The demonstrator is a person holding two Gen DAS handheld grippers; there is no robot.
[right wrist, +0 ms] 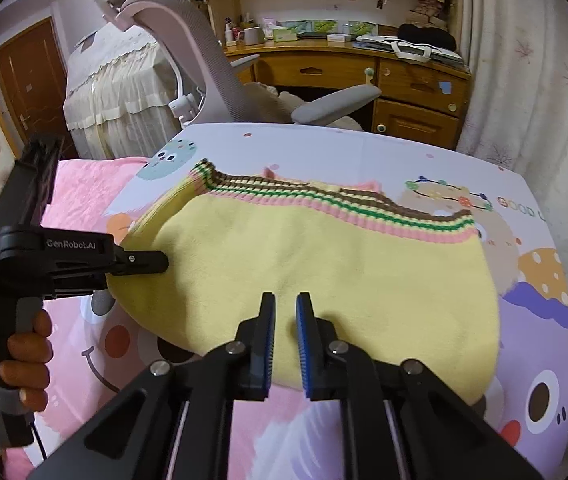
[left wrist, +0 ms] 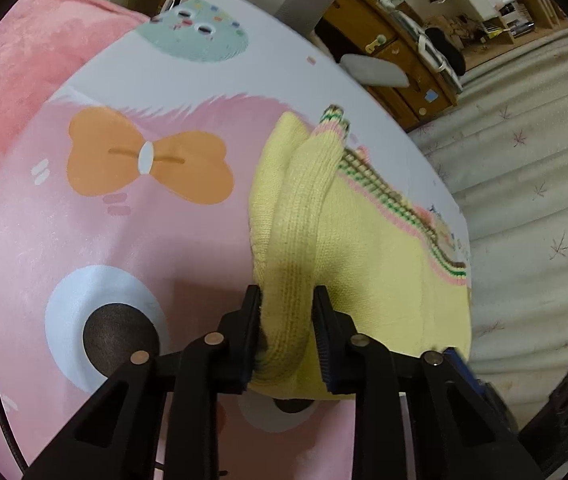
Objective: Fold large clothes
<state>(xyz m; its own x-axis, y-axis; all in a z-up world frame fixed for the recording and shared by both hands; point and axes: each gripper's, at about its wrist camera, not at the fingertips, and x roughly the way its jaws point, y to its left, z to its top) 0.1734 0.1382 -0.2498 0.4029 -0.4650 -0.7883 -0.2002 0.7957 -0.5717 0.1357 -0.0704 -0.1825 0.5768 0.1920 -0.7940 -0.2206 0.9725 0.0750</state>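
**Inspector:** Yellow knit, the sweater (right wrist: 324, 276), lies on the cartoon-print sheet (right wrist: 424, 152), already doubled over, striped hem (right wrist: 324, 204) along its far edge. Nearest item first: right gripper (right wrist: 285, 312)?

**Assistant:** At the sweater's near edge, jaws almost together. The fabric seems to pass under the pads; I cannot tell that any is pinched.

**Inspector:** Left gripper (left wrist: 286, 300)?

**Assistant:** At the sweater's left end, clamped on a bunched roll of knit, apparently a folded-in sleeve (left wrist: 304, 208).

**Inspector:** Progress?

**Assistant:** My judgement: sleeves tucked, one fold made. At least one more fold across the body remains, then flattening.

**Inspector:** Beyond the sweater?

**Assistant:** Office chair (right wrist: 204, 60), then wooden desk (right wrist: 404, 76).
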